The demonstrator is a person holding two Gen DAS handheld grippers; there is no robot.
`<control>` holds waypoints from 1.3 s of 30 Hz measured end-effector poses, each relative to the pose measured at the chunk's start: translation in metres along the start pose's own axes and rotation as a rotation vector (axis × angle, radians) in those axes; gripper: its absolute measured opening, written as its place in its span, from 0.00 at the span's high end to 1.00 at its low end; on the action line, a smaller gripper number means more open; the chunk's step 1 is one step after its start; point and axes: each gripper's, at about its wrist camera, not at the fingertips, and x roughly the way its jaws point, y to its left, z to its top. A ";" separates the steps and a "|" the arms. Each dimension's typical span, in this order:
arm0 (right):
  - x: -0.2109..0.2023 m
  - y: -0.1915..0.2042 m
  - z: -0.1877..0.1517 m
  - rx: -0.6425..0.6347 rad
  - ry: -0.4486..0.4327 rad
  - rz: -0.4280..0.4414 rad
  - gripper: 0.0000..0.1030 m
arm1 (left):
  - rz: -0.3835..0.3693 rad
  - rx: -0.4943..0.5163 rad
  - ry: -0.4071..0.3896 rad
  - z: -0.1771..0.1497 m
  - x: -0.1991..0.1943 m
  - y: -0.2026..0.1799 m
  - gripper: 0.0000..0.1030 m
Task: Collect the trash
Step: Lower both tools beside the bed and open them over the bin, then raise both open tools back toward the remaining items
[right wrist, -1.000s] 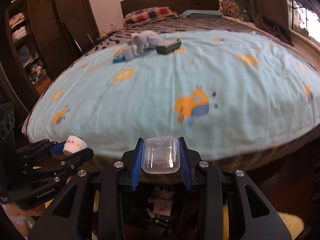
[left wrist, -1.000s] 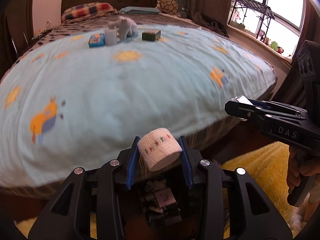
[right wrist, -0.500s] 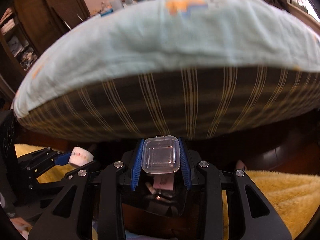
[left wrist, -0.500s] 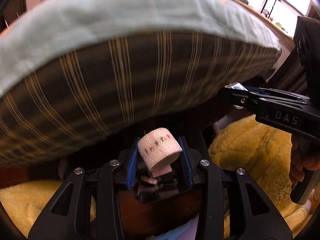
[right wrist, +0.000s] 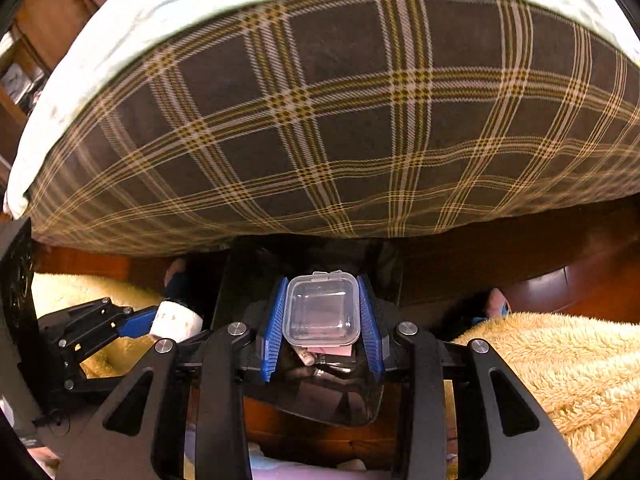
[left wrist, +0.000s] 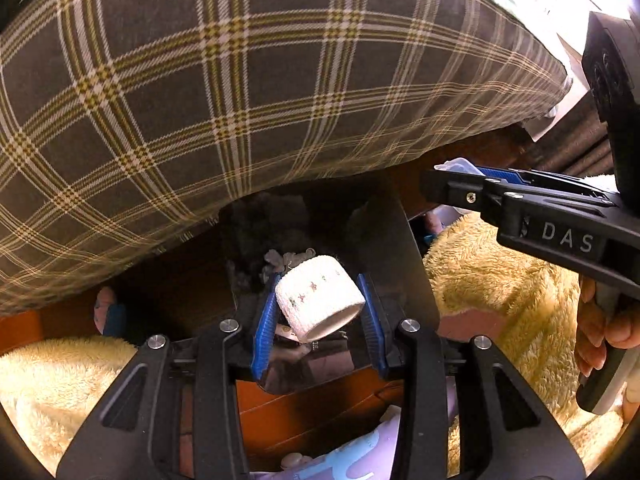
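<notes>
Left wrist view: the left gripper (left wrist: pixel 319 312) is closed part-way on one white bandage roll (left wrist: pixel 319 303), its two blue pads pressed against the roll's curved sides. The roll sits tilted between the tips, its open end turned down and toward the camera. Directly beneath and beyond it stands one dark bin (left wrist: pixel 384 240), holding scraps of crumpled trash (left wrist: pixel 280 260). The plaid mattress side (left wrist: pixel 200 100) fills the upper part of the frame. One yellow fluffy rug (left wrist: pixel 500 280) lies on the wooden floor (left wrist: pixel 312 412) on both sides of the bin. At the right edge the right gripper (left wrist: pixel 456 178) reaches in, a clear plastic edge showing at its tip, with a hand (left wrist: pixel 600 328) on its handle.

Right wrist view: the right gripper (right wrist: pixel 323 316) is likewise part-way closed, clamped on one small clear plastic box (right wrist: pixel 322 310) with a lid; the two blue pads press its left and right walls, and the box lies flat between the tips. It hangs over the mouth of the same bin (right wrist: pixel 240 280), where a pink scrap (right wrist: pixel 332 350) and other bits show below. At lower left the left gripper (right wrist: pixel 160 320) holds the bandage roll (right wrist: pixel 178 320) just beside the bin's rim. The plaid mattress side (right wrist: pixel 340 120), under a pale blue cover (right wrist: pixel 120 20), spans the top; the rug (right wrist: pixel 560 368) lies to the right.
</notes>
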 end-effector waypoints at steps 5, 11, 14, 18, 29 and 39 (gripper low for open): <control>0.002 -0.013 0.005 0.010 0.005 0.002 0.64 | 0.002 -0.008 0.007 0.000 0.005 0.000 0.58; -0.002 -0.025 0.012 0.037 -0.015 -0.006 0.36 | 0.044 -0.016 -0.008 0.003 -0.007 0.013 0.43; -0.011 -0.031 0.014 0.061 -0.024 -0.002 0.25 | 0.070 -0.017 -0.026 0.007 -0.014 0.015 0.36; -0.028 -0.035 0.020 0.079 -0.043 0.010 0.09 | 0.095 -0.014 -0.068 0.012 -0.032 0.015 0.25; -0.100 -0.035 0.054 0.091 -0.190 0.067 0.03 | 0.089 0.010 -0.234 0.040 -0.110 0.003 0.08; -0.141 -0.029 0.100 0.041 -0.282 0.012 0.03 | 0.148 0.022 -0.346 0.080 -0.163 0.014 0.08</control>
